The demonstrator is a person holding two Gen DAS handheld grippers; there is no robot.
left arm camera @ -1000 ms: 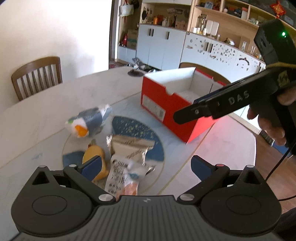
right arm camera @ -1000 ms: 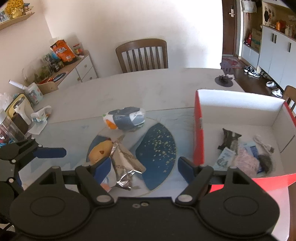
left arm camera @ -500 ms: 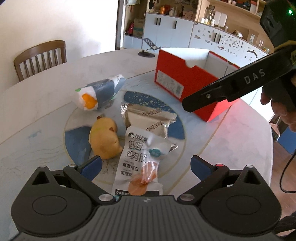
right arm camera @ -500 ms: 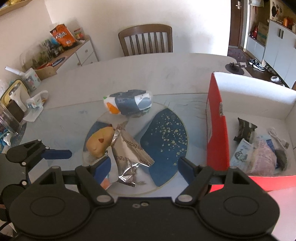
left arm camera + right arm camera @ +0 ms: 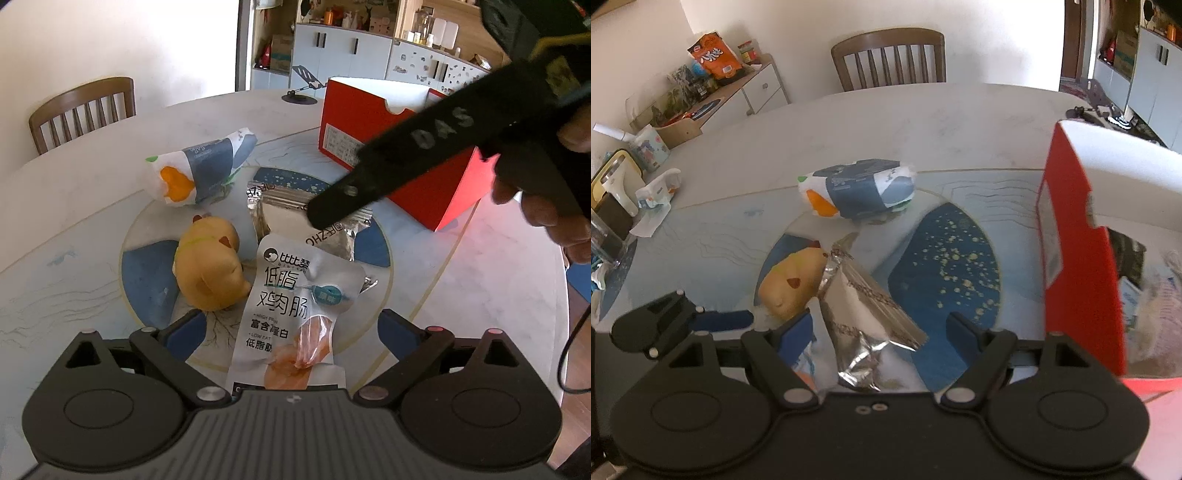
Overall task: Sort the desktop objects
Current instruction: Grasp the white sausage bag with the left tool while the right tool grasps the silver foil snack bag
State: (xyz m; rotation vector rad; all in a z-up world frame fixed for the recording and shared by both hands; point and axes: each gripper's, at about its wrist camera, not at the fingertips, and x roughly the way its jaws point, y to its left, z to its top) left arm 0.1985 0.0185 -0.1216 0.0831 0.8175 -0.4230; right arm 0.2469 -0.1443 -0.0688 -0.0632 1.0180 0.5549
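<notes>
L tongs apart over white sausage pouch, lower edge hidden | R tongs apart over crinkled silver foil packet | red cardboard box contents blurred, on marble counter

left gripper: black body, blue pads, silver screws, red dots | right gripper: black, blue pads, "DAS" lettering (white), black cable trailed

You're in a home dining room: a marble table, a wooden chair at twelve o'clock, snacks on a sideboard at ten, cabinets and shelves behind.
</notes>
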